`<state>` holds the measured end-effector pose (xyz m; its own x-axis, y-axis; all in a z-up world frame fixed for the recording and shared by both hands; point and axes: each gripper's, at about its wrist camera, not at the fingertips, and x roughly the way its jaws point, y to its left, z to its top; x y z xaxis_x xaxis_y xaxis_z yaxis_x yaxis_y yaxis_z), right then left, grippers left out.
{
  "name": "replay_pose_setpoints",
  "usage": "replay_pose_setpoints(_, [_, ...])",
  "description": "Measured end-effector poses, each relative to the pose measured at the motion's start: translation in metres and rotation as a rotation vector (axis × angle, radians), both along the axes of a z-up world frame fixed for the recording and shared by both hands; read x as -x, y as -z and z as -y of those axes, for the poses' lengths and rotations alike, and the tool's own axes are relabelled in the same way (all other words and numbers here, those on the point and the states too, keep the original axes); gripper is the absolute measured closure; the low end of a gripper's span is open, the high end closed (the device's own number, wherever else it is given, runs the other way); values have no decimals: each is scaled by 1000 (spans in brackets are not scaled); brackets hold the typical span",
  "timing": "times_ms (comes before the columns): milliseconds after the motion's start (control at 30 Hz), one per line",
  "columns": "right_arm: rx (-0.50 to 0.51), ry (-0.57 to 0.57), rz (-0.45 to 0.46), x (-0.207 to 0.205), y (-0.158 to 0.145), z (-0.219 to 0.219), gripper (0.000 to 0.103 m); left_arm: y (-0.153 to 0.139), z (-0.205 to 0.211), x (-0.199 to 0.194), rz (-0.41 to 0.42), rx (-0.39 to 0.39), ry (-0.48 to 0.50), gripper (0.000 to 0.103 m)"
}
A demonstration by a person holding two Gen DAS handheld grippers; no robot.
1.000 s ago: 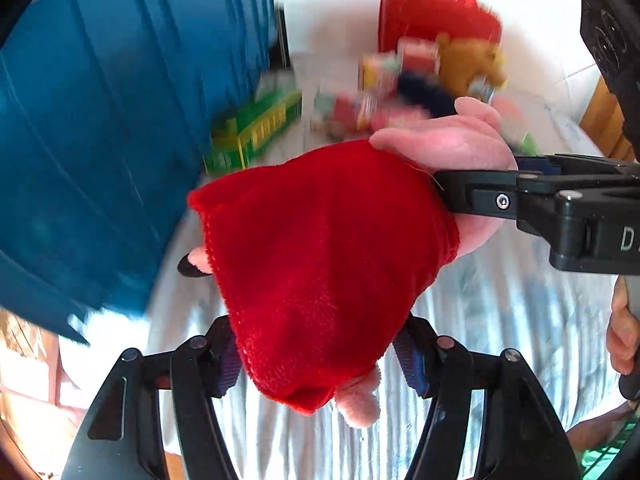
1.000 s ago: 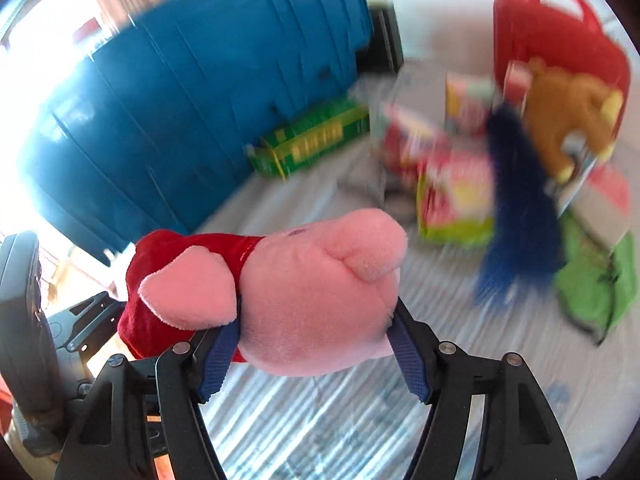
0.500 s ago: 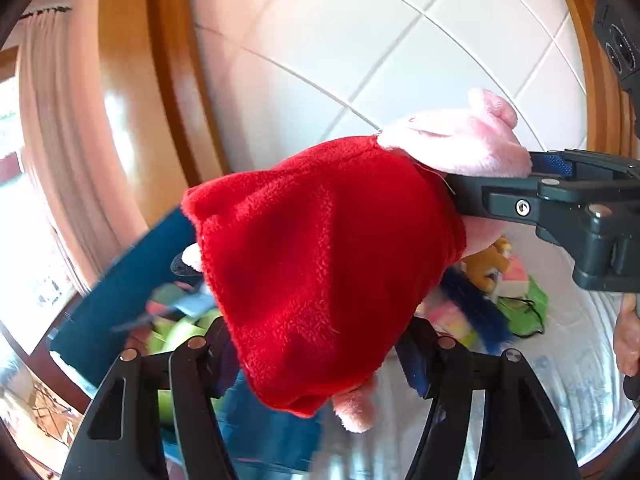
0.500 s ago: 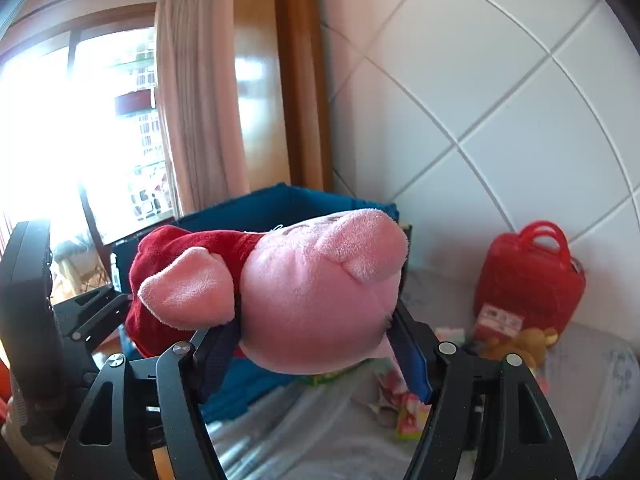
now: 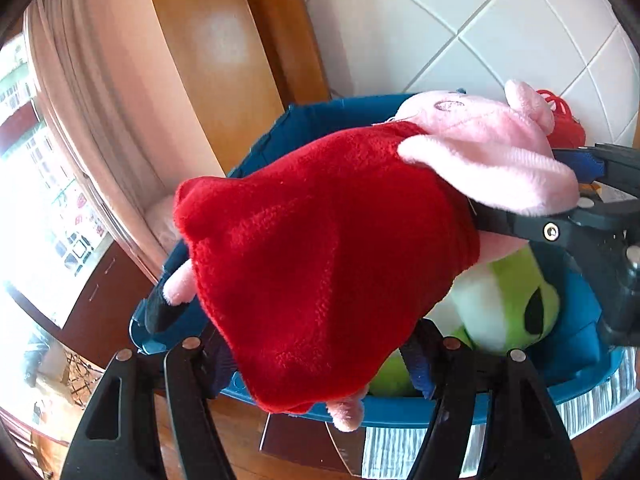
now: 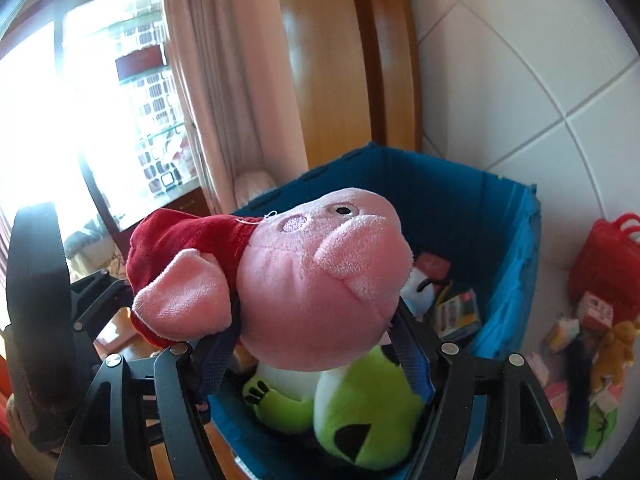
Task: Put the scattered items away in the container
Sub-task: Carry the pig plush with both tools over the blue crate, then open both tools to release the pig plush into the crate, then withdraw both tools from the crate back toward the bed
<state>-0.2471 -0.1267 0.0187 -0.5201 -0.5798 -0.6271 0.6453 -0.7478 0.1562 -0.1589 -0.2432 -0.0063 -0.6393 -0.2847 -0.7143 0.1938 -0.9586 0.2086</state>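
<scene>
Pig (image 6: 320, 292) held over the bin (image 6: 500, 216), both grippers grasping it: left gripper (image 5: 320, 352) clenched on the red dress, right gripper (image 6: 316, 344) on the head, sharing the load for release. Frog (image 6: 352, 412) lies below; more toys (image 6: 576, 336) wait at 3 o'clock.

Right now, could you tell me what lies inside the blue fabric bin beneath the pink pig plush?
Inside the blue fabric bin: a green-and-white plush, a small white toy and a printed box. The pink pig plush covers the rest.
</scene>
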Motion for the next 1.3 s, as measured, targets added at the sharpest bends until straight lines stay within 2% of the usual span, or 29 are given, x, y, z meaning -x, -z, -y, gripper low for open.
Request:
replay_pose_setpoints(200, [-29,59,132,29,33,29,29,29,30,6,66,-55,38,32])
replay_pose_setpoints(333, [-17,81,156,26,39,17,26,31,38,-2,61,-85,48,28])
replay_pose_setpoints(500, [-12,111,66,1,11,4,18,17,28,-29,-6,-113,41,25])
replay_pose_setpoints(633, [2,141,-12,-23,-9,-16,17,4,22,-46,-70,-118,36,24])
replay_pose_setpoints(733, [1,167,-59,-42,-13,-34,16,-1,16,-53,-123,-114,25,24])
replay_pose_setpoints(900, [-10,229,-148,-71,-17,-66,7,-13,0,-72,-220,-110,22,23])
replay_pose_setpoints(1033, [15,287,-179,-88,-17,-99,6,-20,-26,-76,-277,-123,34,21])
replay_pose_setpoints(1300, [-48,431,-282,-104,-14,-174,5,-43,-110,-74,-387,-122,127,18])
